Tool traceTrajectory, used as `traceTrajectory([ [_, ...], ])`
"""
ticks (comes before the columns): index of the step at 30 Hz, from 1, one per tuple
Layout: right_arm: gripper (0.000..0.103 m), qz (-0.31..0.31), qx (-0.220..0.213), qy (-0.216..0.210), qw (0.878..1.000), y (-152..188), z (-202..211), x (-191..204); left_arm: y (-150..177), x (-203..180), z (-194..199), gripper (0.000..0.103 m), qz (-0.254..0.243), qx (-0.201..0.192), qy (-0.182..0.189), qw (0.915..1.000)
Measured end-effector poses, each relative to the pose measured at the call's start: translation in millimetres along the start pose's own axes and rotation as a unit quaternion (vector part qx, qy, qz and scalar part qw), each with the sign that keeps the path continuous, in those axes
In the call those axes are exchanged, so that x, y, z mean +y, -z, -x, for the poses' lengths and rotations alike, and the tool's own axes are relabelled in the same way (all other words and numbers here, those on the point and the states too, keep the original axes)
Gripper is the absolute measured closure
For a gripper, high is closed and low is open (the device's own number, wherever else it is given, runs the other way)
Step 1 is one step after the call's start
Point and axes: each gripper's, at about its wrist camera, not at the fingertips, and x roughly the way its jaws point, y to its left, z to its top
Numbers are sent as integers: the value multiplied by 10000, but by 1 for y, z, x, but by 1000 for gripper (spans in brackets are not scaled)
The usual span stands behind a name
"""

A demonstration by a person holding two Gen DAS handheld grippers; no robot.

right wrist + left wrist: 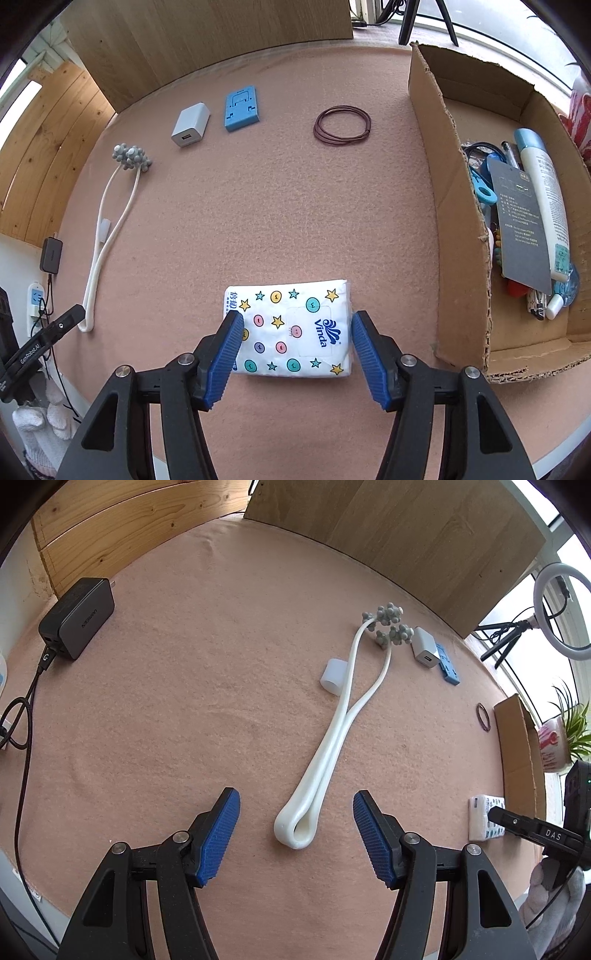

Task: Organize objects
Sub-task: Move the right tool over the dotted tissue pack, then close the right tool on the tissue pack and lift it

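A white massage roller with grey knobbed heads (332, 734) lies on the pink cloth; its looped handle end sits between the open fingers of my left gripper (295, 830). It also shows in the right wrist view (110, 218). A Vinda tissue pack (291, 328) lies flat between the open fingers of my right gripper (297, 349), pads beside its two short sides. The pack (484, 818) and the right gripper's finger show at the right of the left wrist view. A cardboard box (458, 221) holding several items stands right of the pack.
A white charger cube (190, 125), a blue plastic piece (242, 109) and a brown hair-tie ring (341, 127) lie farther back. A white cap (332, 675) rests beside the roller. A black power adapter (77, 618) with cable lies at left. Wooden panels stand behind.
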Motion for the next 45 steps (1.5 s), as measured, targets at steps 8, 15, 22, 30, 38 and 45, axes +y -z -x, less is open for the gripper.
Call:
traceTrajectory([
  [8, 42, 83, 492, -1461, 9880, 11, -18, 39, 1, -7, 12, 36, -119, -68, 39, 9999],
  [15, 42, 557, 122, -1561, 9861, -3, 3, 70, 15, -30, 19, 36, -336, 2, 286, 9990],
  [22, 42, 817, 206, -1507, 9850, -30, -8, 82, 42, -73, 10, 36, -807, 374, 739, 9933],
  [30, 58, 555, 627, -1608, 9834, -33, -30, 68, 61, -107, -6, 46, -1125, 694, 1181, 9842],
  [38, 58, 483, 874, -1975, 9752, -15, -32, 60, 57, -122, -16, 47, -1295, 713, 1248, 9811],
  [45, 58, 592, 1030, -2010, 9724, 0, -32, 64, 48, -120, -22, 47, -1245, 703, 1257, 9817],
])
